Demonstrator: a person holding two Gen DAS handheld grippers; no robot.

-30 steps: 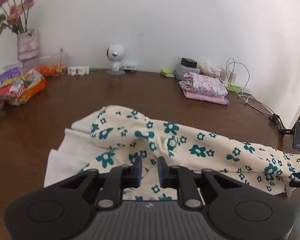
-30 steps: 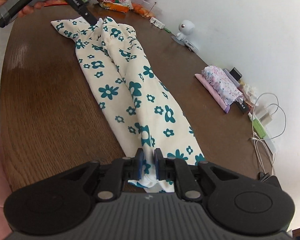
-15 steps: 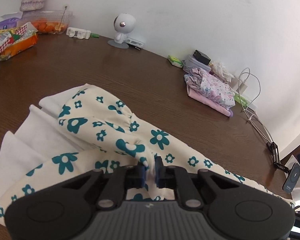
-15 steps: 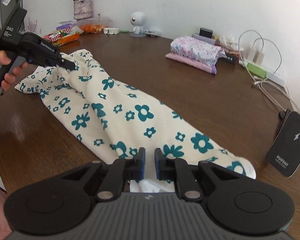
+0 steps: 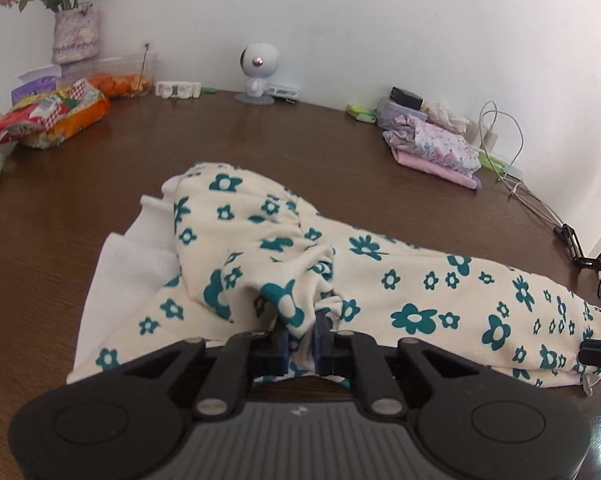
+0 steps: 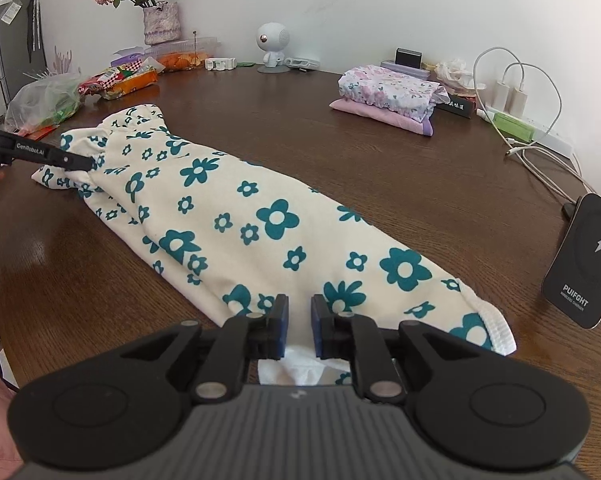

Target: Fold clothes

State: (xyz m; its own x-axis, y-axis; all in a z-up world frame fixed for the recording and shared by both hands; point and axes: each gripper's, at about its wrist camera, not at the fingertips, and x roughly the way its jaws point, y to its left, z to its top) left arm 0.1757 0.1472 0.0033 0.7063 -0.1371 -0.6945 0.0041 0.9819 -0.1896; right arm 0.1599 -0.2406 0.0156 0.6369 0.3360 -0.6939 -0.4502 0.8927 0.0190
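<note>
At the frame's upper left, a vase of flowers stands on the brown tabletop; a white robot figurine is upper centre, a black wireless charger at right.

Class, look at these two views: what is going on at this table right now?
A person holds a gripper in each hand and is folding flowered trousers laid lengthwise on a brown table. The left gripper pinches a bunch of cloth at the waist end, its jaws opening slightly. The right gripper is shut on the hem at the leg end. A folded pink pile lies further back.
</note>
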